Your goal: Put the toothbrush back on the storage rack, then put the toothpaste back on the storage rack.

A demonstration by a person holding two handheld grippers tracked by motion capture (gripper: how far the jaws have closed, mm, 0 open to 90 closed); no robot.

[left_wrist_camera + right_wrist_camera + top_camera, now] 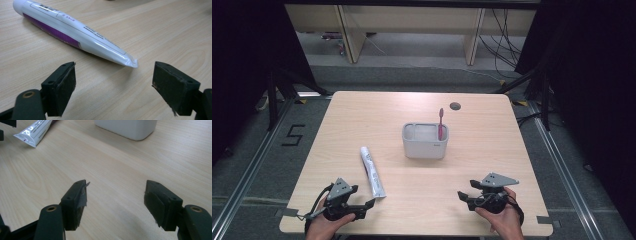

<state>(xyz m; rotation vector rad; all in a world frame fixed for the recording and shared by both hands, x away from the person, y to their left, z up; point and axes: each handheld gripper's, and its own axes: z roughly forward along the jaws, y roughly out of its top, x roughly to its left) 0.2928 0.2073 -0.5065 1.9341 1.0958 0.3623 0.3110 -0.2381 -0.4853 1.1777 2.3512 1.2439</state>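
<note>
Nearest the table's front edge, two hands are in, one at each corner, each wrapped round a black two-jaw gripper with a grey three-cornered plate on top. The left hand [328, 226] holds the left gripper [362, 201] low over the wood, jaws pointing right and slightly away, spread wide with nothing between them. In the left gripper view the flat crimped tail of the toothpaste tube [75, 33] lies just ahead of the gap, not touching either pad [64, 87]. The pads are matte black blocks, scuffed, with a frayed edge on the right-hand one.

Over on the other side, the right hand [504, 220] grips the right gripper [463, 192], jaws aimed left toward the table's middle, also parted wide and empty. In the right gripper view a sliver of torn tape sticks up off one pad [78, 202].

One tube, then: white, glossy, soft plastic with a purple stripe and small print, lying flat on the table [492, 150], cap end away from the person, tail end near the left gripper.

Further back, near the centre, one holder [425, 141]: a rounded, rectangular, pale grey-white tub, smooth and matte. One toothbrush [440, 125], dark pinkish-red, stands upright in its right end, head up.

The tabletop is pale wood-grain laminate, with one round dark grommet hole [455, 106] near the far edge.
</note>
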